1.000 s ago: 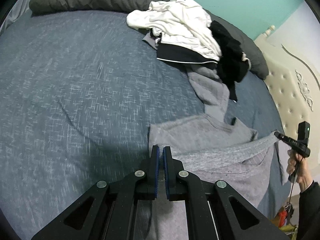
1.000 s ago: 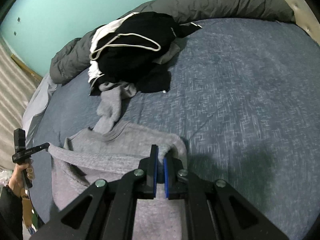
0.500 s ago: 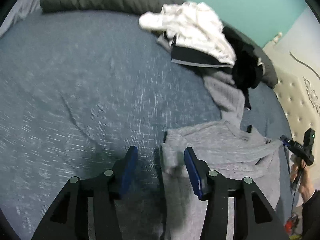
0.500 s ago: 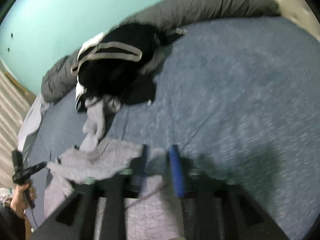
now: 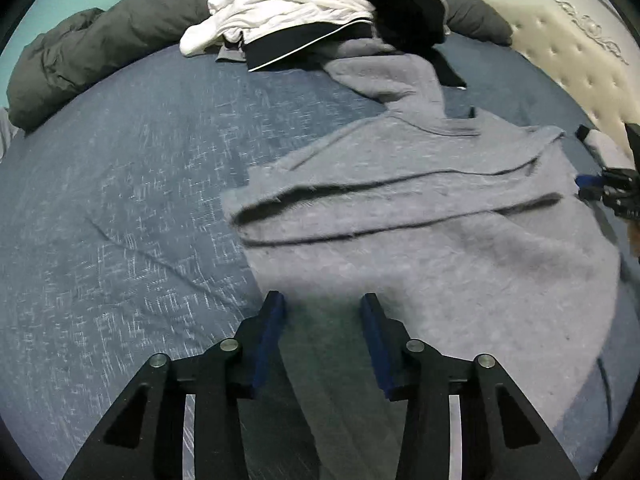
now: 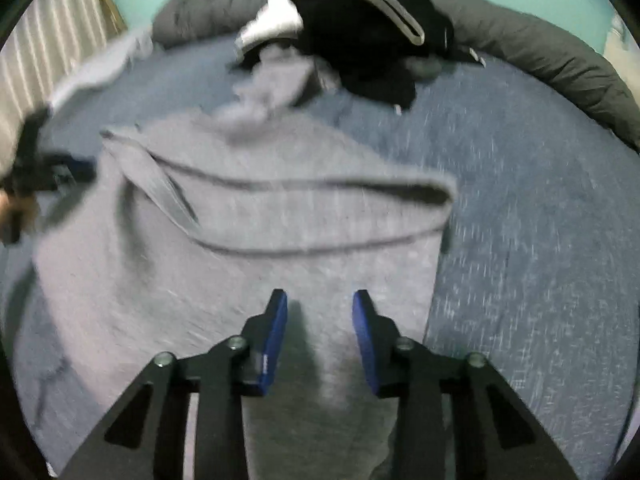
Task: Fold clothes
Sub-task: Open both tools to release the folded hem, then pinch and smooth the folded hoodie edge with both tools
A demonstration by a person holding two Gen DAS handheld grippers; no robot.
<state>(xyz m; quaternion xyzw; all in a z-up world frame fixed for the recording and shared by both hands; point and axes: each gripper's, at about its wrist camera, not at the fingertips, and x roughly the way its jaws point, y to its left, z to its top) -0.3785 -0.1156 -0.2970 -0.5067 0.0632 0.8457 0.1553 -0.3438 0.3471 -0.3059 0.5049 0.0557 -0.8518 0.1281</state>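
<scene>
A grey sweater point(image 5: 420, 216) point(image 6: 248, 248) lies spread on the blue bed sheet point(image 5: 120, 184), with a folded band across its middle and one sleeve running up into the clothes pile. My left gripper point(image 5: 323, 304) stands open over the sweater's near left edge, with nothing between its blue pads. My right gripper point(image 6: 320, 300) is open too, above the sweater's near right part, and also shows small at the right rim of the left wrist view point(image 5: 592, 186). The right wrist view is blurred; the left gripper point(image 6: 76, 170) shows at its left edge.
A pile of white point(image 5: 280, 4) and black clothes point(image 5: 404, 12) point(image 6: 360, 36) lies at the far side of the bed. A dark grey duvet roll point(image 5: 80, 52) point(image 6: 560, 60) lines the far edge. A cream tufted headboard point(image 5: 572, 48) stands at the right.
Both grippers were shut on the sweater's corners a second ago. They have opened, let the fabric drop flat, and drawn back. The sweater now lies spread with a fold across it.
</scene>
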